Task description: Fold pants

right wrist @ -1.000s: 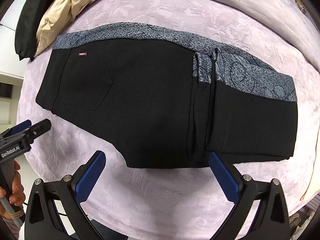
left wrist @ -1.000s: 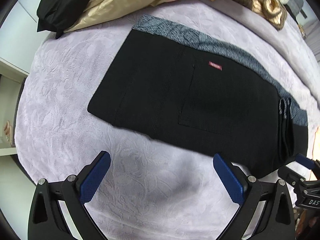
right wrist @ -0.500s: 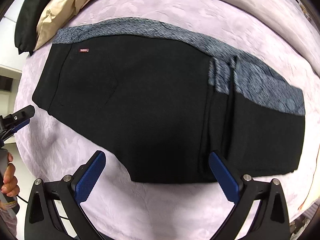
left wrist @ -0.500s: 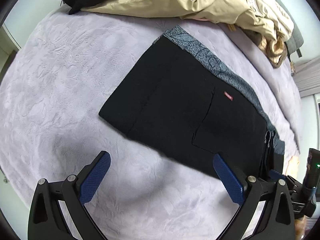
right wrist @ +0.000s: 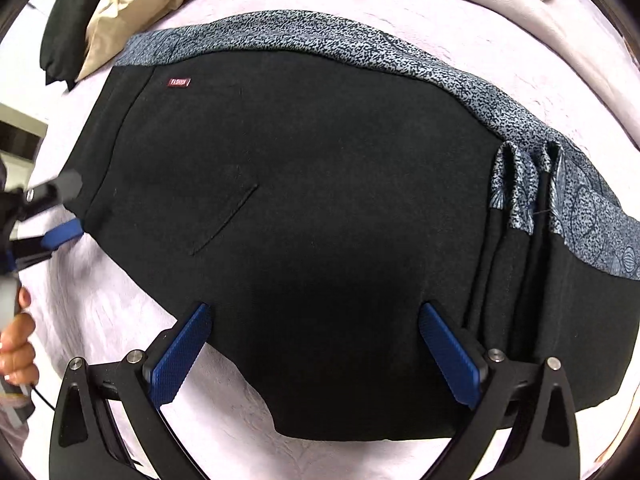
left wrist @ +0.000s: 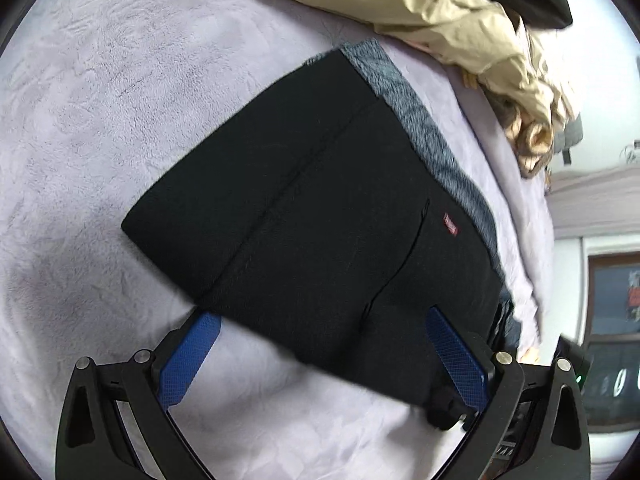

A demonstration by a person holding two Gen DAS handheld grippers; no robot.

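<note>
- The pants (right wrist: pixel 320 220) lie flat on the lilac blanket (left wrist: pixel 80 120), black, with a speckled grey band (right wrist: pixel 360 52) along their far edge.
- The right claw (right wrist: pixel 314 344) is spread wide, holding nothing; its blue pads (right wrist: pixel 180 360) frame the near hem, and black cloth fills the gap between and ahead of them.
- Just right of the right claw's right finger, folded layers of the pants stand in ridges (right wrist: pixel 516 240), with grey lining showing at their far ends.
- A small red label (right wrist: pixel 178 82) sits far ahead and left of the right claw, just beside the grey band.
- The left claw (left wrist: pixel 320 356) is also wide and grips nothing; the pants' near edge runs across between its pads (left wrist: pixel 188 360).
- In the left wrist view the pants (left wrist: pixel 320 220) stretch ahead and right of the claw, their corner ahead to its left; this view is blurred, so whether a finger touches the cloth is unclear.
- Seen from the right wrist, the left claw (right wrist: pixel 60 212) is at the pants' left edge, its blue tip seemingly at the hem, with a hand (right wrist: pixel 16 340) below it.
- A beige cloth (left wrist: pixel 440 12) is heaped far ahead of both claws, beyond the grey band.
</note>
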